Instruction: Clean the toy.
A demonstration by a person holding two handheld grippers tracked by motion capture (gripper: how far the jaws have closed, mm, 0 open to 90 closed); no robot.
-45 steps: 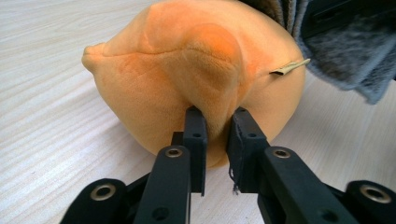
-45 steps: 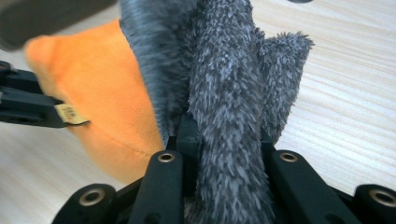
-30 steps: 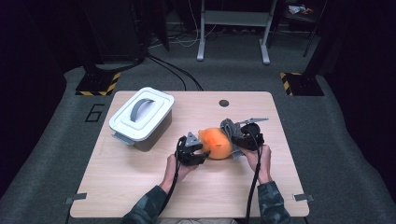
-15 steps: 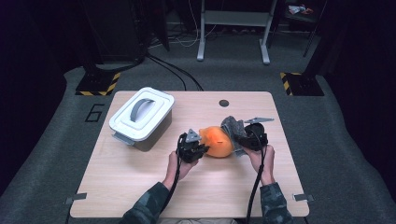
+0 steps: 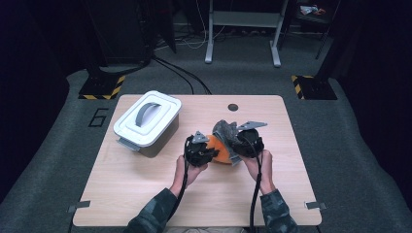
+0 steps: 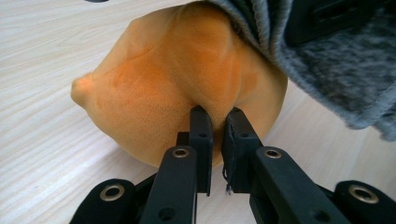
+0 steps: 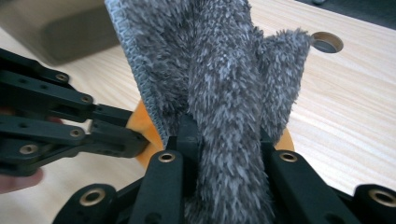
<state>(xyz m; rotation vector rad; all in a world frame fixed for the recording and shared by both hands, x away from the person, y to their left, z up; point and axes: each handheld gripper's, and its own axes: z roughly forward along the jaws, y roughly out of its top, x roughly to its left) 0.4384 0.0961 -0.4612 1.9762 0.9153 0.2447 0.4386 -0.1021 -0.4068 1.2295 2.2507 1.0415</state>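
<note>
An orange plush toy (image 5: 222, 149) lies on the wooden table (image 5: 145, 194) between my two grippers. In the left gripper view the orange plush toy (image 6: 177, 79) is close up, and my left gripper (image 6: 217, 128) is shut on a fold of its fabric. A grey fuzzy cloth (image 5: 226, 130) drapes over the toy's right side. My right gripper (image 7: 229, 140) is shut on the grey fuzzy cloth (image 7: 224, 70), which stands up between its jaws. From above, the left gripper (image 5: 206, 150) and right gripper (image 5: 238, 143) sit close together, a hand behind each.
A white lidded container (image 5: 147, 123) with a grey handle stands at the table's left rear. A round hole (image 5: 233, 107) is in the tabletop near the far edge. Dark floor, stands and cables lie beyond the table.
My right gripper has shifted slightly left with the grey cloth, which now covers more of the orange toy. The left gripper has stayed on the toy.
</note>
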